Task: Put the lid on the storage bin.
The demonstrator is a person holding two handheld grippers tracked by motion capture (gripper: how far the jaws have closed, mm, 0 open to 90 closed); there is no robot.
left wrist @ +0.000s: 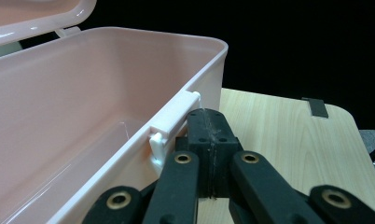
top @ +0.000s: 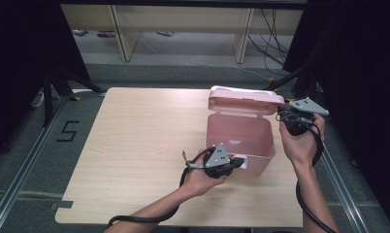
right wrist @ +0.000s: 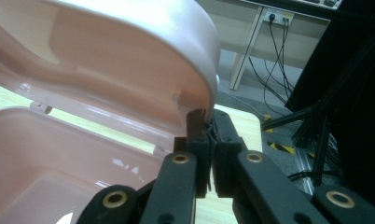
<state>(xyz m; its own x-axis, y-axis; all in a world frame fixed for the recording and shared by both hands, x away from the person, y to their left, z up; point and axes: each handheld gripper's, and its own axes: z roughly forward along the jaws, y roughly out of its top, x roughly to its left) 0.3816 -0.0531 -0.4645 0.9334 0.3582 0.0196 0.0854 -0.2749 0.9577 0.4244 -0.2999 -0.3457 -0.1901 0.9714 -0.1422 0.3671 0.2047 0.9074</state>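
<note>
Light wooden table [top: 135, 145] sits on grey carpeted floor [top: 18, 160] with a black "5" taped mark [top: 67, 131]. Pale wooden shelving [top: 183, 29] at the back, black curtains [top: 358, 97] either side, loose black cables [top: 273, 43].

Occlusions and cut-offs

In the high view we see the left claw [top: 237, 163] tip covered by its own grey plate and the hand; in the left gripper view the pink box [left wrist: 83, 107] runs off the left and bottom edges. The lid [right wrist: 129, 56] is cropped at top and left in the right gripper view, and its rim hides the right claw [right wrist: 205, 122] tips, so we cannot resolve what they pinch. Shelf items under the far desk [top: 183, 19] are too small.
</note>
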